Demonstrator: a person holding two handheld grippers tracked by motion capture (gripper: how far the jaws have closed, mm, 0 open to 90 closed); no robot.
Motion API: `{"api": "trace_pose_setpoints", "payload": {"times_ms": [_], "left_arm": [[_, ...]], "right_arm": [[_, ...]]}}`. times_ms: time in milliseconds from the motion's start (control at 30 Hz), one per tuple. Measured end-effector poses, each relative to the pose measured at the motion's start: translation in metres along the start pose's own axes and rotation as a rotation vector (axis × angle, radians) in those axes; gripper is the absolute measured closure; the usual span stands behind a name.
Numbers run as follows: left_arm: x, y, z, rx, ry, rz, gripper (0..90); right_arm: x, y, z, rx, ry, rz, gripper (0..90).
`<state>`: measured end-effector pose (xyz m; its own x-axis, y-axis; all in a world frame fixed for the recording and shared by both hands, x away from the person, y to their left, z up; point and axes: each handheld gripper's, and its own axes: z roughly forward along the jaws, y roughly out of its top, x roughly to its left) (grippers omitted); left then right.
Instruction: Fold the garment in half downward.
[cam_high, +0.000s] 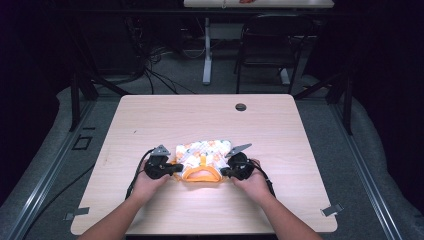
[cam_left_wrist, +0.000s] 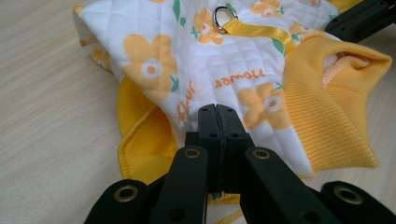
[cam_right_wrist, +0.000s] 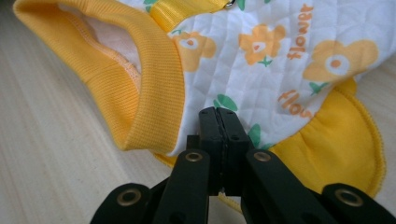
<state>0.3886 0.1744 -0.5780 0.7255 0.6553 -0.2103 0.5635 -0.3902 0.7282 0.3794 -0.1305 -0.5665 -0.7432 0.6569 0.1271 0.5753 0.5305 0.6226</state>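
Note:
A small quilted garment (cam_high: 202, 155), white with orange flowers and yellow ribbed trim, lies on the wooden table (cam_high: 200, 115). My left gripper (cam_high: 176, 168) is at its left side and my right gripper (cam_high: 224, 172) at its right, each in a hand. In the left gripper view the jaws (cam_left_wrist: 217, 109) are pressed together on the garment's (cam_left_wrist: 187, 56) edge, near a metal ring (cam_left_wrist: 223, 16) on a yellow strap. In the right gripper view the jaws (cam_right_wrist: 218, 112) are likewise shut on the garment's (cam_right_wrist: 280, 60) edge, beside the yellow ribbed opening (cam_right_wrist: 154, 79).
A round cable hole (cam_high: 240, 107) sits near the table's far edge. Metal clips (cam_high: 331, 210) stick out at the front corners. A black chair (cam_high: 270, 45) and a desk leg stand beyond the table. The other gripper (cam_left_wrist: 364, 18) shows at the top right of the left gripper view.

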Motion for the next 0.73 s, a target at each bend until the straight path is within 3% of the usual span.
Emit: {"api": "trace_pose_setpoints", "payload": {"times_ms": [233,367,733], "left_arm": [[0.0,0.001,-0.001,-0.017,0.006,-0.016,89.8],[-0.002,0.003,-0.009,-0.043,-0.006,-0.031,89.4],[-0.011,-0.006,-0.041,-0.047,-0.006,0.023,86.7]], "right_arm": [[-0.002,0.003,0.0,-0.013,-0.017,0.014,89.9],[0.001,0.006,-0.01,-0.044,0.0,0.008,89.9],[0.017,-0.001,-0.043,-0.105,0.015,-0.052,87.9]]}}
